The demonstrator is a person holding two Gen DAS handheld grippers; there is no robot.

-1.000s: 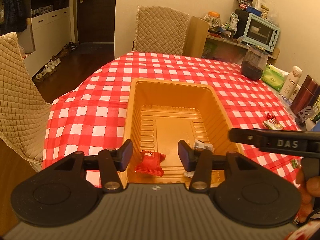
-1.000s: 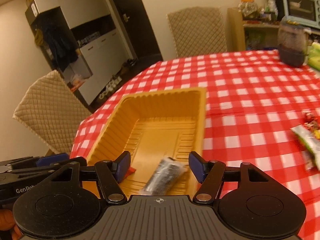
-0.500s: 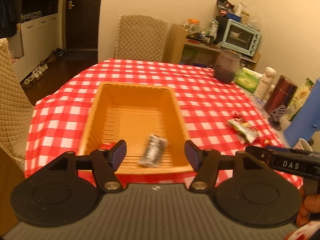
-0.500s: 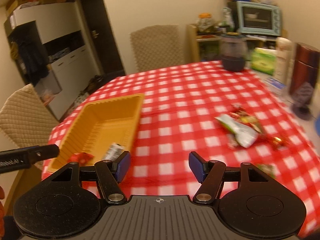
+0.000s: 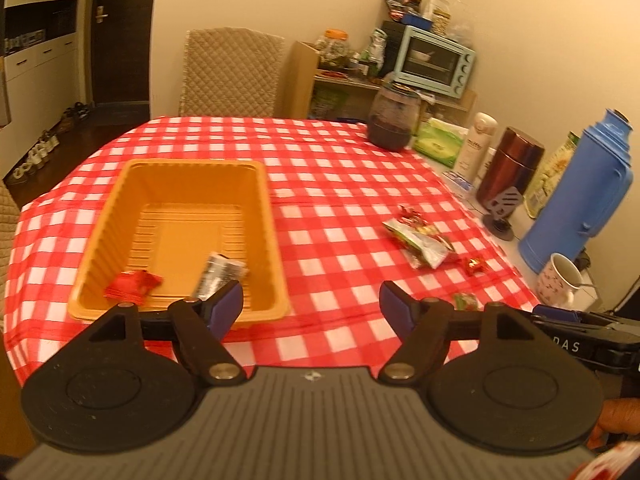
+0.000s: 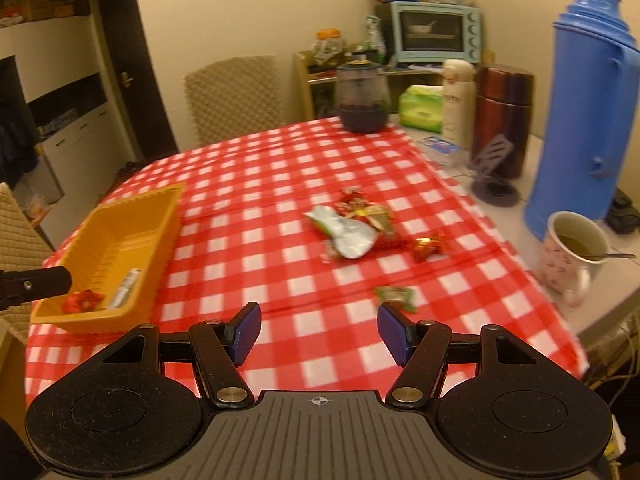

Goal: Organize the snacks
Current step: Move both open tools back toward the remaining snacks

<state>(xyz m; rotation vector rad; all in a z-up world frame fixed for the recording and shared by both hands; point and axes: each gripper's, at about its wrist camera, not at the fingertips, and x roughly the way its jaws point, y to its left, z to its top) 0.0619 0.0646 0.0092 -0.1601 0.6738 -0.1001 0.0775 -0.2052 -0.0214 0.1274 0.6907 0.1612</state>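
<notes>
An orange tray [image 5: 120, 200] [image 6: 160, 208] sits at the table's left and holds a red snack [image 5: 132, 283] [image 6: 82, 301] and a silver-black packet [image 5: 218, 274] [image 6: 126, 283]. Loose on the checked cloth lie a silver-green packet [image 5: 418, 246] [image 6: 346, 234], red candies [image 5: 410, 214] [image 6: 352, 198], a red-gold candy [image 5: 474, 265] [image 6: 430, 245] and a small green snack [image 5: 466, 301] [image 6: 396, 295]. My left gripper [image 5: 311, 305] is open and empty, near the tray's front right corner. My right gripper [image 6: 319, 329] is open and empty, just before the small green snack.
Along the right edge stand a blue thermos [image 6: 588, 112], a mug with a spoon [image 6: 570, 256], a brown canister [image 6: 504, 112], a white bottle [image 6: 456, 104], a tissue pack [image 6: 420, 108] and a dark jar [image 6: 362, 98]. Quilted chairs [image 5: 232, 72] stand behind and left.
Both grippers pulled back from the tray and swung right toward the loose snacks. The silver-black packet now lies in the tray beside the red snack.
</notes>
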